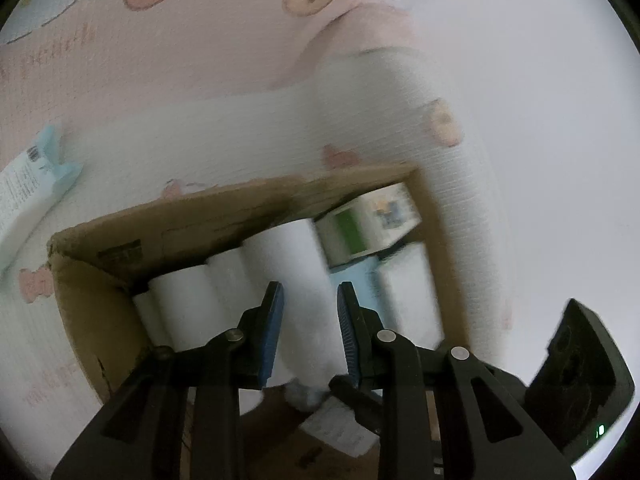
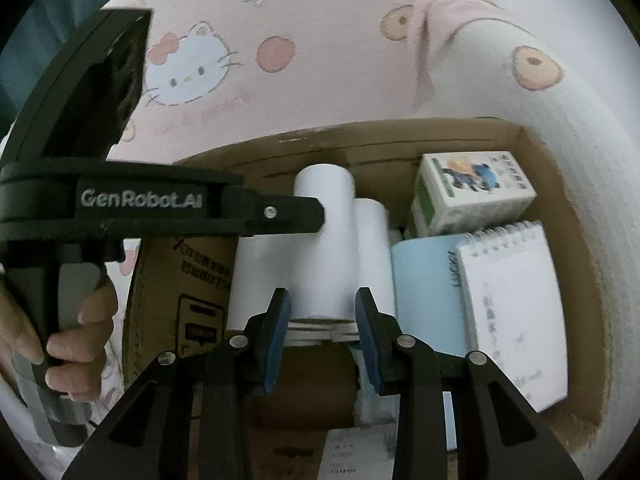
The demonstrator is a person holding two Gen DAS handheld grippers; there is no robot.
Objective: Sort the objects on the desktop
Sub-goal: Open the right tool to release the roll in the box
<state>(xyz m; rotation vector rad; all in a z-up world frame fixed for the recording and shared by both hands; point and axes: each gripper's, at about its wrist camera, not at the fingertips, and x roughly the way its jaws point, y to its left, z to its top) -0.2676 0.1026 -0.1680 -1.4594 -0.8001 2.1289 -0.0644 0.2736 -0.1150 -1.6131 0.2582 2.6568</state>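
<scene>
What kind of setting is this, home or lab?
Likely a home, maybe a child's room: a cartoon-cat printed mat covers the surface, and on it an open cardboard box holds white paper rolls, a spiral notepad and a small printed carton.

"GenRobot.AI" in pale letters on the black body of the left gripper (image 2: 308, 216), printed characters on the cardboard box (image 2: 192, 276) wall too blurred to read, handwriting on the spiral notepad (image 2: 516, 312) not legible
</scene>
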